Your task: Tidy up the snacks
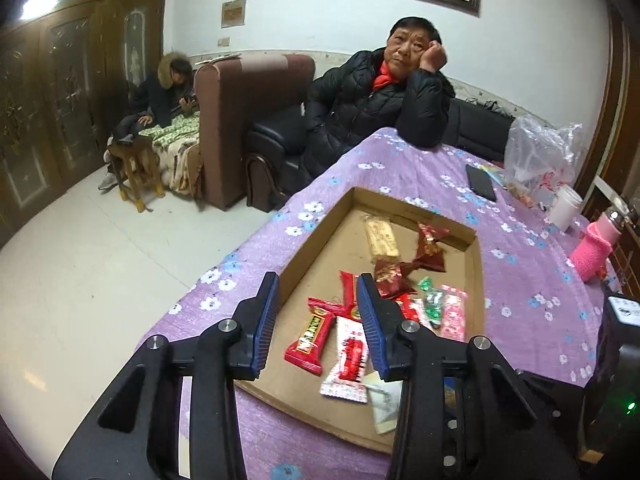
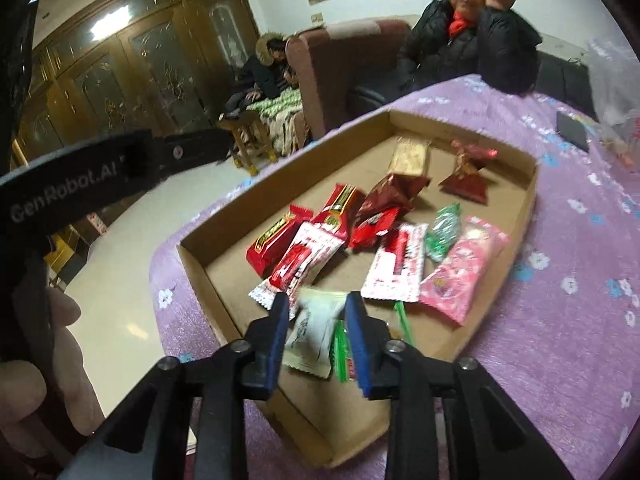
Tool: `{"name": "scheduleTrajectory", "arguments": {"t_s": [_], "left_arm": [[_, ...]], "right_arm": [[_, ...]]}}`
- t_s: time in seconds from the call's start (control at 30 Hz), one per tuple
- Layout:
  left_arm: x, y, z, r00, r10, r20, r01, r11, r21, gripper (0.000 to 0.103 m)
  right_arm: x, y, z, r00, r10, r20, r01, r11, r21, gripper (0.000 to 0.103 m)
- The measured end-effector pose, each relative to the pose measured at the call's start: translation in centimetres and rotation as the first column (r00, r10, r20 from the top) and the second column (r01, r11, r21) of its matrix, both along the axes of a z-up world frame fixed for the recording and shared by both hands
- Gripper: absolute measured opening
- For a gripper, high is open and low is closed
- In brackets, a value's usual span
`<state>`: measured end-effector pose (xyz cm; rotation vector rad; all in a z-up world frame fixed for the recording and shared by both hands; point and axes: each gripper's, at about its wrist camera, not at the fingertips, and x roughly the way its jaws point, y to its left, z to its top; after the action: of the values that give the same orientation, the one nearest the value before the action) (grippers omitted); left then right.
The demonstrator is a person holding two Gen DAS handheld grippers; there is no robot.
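A shallow cardboard tray (image 1: 476, 276) (image 2: 524, 200) on the purple flowered cloth holds several wrapped snacks: red bars (image 1: 310, 340) (image 2: 276, 240), a beige bar (image 1: 380, 234) (image 2: 408, 158), dark red packets (image 1: 430, 246) (image 2: 466, 178), a green candy (image 2: 442, 232) and a pink pack (image 1: 454, 314) (image 2: 464, 272). My left gripper (image 1: 316, 320) is open and empty above the tray's near left side. My right gripper (image 2: 318, 338) has its jaws around a white snack packet (image 2: 314, 334) (image 1: 386, 404) over the tray's near corner; contact is blurred.
A seated person (image 1: 380, 92) leans an elbow on the table's far edge. A black phone (image 1: 480, 182), a plastic bag (image 1: 540, 152), a white cup (image 1: 564, 208) and a pink bottle (image 1: 596, 246) stand at the right. The left handle (image 2: 100, 176) crosses the right wrist view.
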<state>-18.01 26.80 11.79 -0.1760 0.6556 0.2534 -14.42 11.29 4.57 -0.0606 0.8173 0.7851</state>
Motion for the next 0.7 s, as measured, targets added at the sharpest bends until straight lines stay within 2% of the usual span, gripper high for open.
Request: {"name": "scheduleTrajectory", "arguments": {"t_s": [0.13, 0.2, 0.33, 0.43, 0.57, 0.63, 0.67, 0.7], "left_arm": [[-1.6, 0.1, 1.0, 1.000, -0.005, 0.022, 0.006, 0.999, -0.041, 0.039], [-3.4, 0.6, 1.9, 0.999, -0.010, 0.032, 0.012, 0.998, -0.070, 0.039], [-8.8, 1.8, 4.4, 0.994, 0.078, 0.082, -0.079, 0.997, 0.006, 0.040], [-12.7, 3.4, 5.9, 0.972, 0.202, 0.124, -0.209, 0.977, 0.043, 0.040], [-16.4, 4.8, 7.5, 0.925, 0.336, 0.178, -0.356, 0.930, 0.091, 0.040], [-17.9, 4.8, 8.2, 0.904, 0.371, 0.210, -0.398, 0.912, 0.103, 0.047], [-18.4, 4.6, 8.5, 0.895, 0.385, 0.227, -0.416, 0.902, 0.111, 0.057], [-18.9, 4.3, 8.9, 0.884, 0.396, 0.249, -0.434, 0.892, 0.125, 0.062]], "right_arm": [[-0.9, -1.5, 1.2, 0.999, -0.040, 0.025, 0.040, 0.999, 0.024, 0.038], [-1.4, -2.0, 1.7, 0.998, -0.058, 0.035, 0.057, 0.998, 0.036, 0.045], [-1.6, -2.3, 2.6, 0.994, -0.099, 0.044, 0.093, 0.989, 0.113, 0.048], [-1.8, -1.5, 3.1, 0.994, -0.090, 0.059, 0.080, 0.985, 0.151, 0.050], [-1.9, -0.5, 3.4, 0.993, -0.080, 0.089, 0.064, 0.984, 0.164, 0.050], [-2.1, -0.3, 3.5, 0.991, -0.077, 0.113, 0.058, 0.985, 0.160, 0.050], [-2.1, -0.2, 3.5, 0.990, -0.074, 0.120, 0.054, 0.986, 0.157, 0.050], [-2.2, -0.3, 3.4, 0.989, -0.071, 0.127, 0.051, 0.986, 0.156, 0.051]]}}
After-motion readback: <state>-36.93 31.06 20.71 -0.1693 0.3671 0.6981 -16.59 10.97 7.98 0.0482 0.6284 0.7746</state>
